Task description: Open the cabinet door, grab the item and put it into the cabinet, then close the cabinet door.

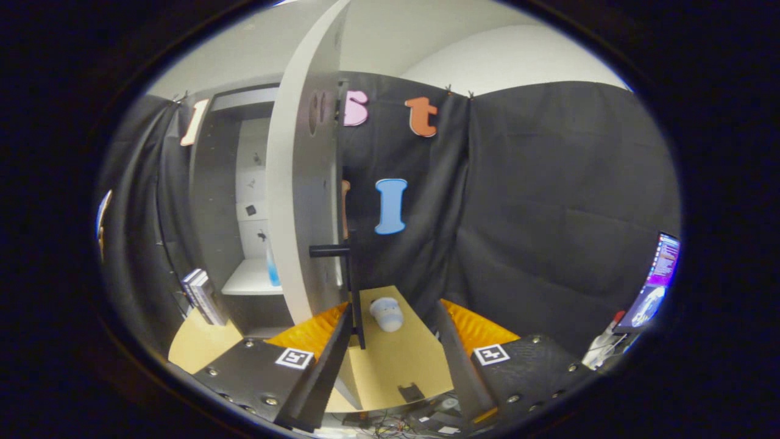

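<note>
I see books (204, 297) leaning at 9 o'clock, outside cabinet (213, 201). Blue spray bottle (272, 268) stands on shelf (251, 280) inside. Cabinet door (301, 201) swung open, black handle (352, 286) just ahead of left finger. My gripper (393, 332) jaws wide, holding nothing. Pale plush item (387, 313) on table (396, 366) at 12 o'clock, between fingers. Square markers on fingers, no readable writing. Screen (658, 283) at 3 o'clock.

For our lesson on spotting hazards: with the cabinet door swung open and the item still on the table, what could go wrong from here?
1. The open gripper sits close to the door's black handle; a jaw may catch it.
2. The round pale item could roll when grasped.
3. The blue bottle already inside the cabinet could be knocked over.
</note>
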`<control>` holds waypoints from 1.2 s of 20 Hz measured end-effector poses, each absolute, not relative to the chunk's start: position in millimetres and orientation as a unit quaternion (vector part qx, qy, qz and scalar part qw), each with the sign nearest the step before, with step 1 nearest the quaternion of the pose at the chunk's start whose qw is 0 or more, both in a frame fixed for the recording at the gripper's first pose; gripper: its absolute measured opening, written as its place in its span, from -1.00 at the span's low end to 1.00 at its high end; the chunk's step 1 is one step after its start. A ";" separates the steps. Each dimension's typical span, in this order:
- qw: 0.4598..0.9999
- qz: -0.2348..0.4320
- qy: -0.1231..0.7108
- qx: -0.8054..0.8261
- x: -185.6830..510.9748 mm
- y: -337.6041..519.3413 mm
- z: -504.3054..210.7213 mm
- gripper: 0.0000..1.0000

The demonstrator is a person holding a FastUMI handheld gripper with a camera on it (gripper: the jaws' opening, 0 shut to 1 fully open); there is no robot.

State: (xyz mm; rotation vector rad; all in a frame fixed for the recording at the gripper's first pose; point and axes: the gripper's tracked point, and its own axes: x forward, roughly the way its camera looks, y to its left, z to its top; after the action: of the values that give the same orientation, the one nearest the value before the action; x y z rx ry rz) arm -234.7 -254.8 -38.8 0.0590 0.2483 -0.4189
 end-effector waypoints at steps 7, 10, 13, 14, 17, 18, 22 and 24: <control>0.985 -0.101 0.122 0.067 -210.6 -211.3 -41.3 0.62; 0.988 -0.063 0.122 0.071 -200.0 -194.7 -41.8 0.61; 0.988 -0.036 0.129 0.076 -188.5 -182.1 -48.4 0.61; 0.988 -0.030 0.134 0.070 -183.9 -179.1 -51.6 0.62; 0.988 -0.004 0.137 0.069 -174.2 -164.9 -54.8 0.62; 0.987 0.007 0.139 0.074 -171.4 -160.1 -56.4 0.62; 0.986 0.034 0.146 0.067 -158.5 -145.6 -61.2 0.62; 0.986 0.050 0.145 0.065 -156.4 -144.1 -62.8 0.62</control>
State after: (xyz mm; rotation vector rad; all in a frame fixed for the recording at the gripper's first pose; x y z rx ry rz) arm -156.4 -144.1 -62.8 0.1313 0.2919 0.1009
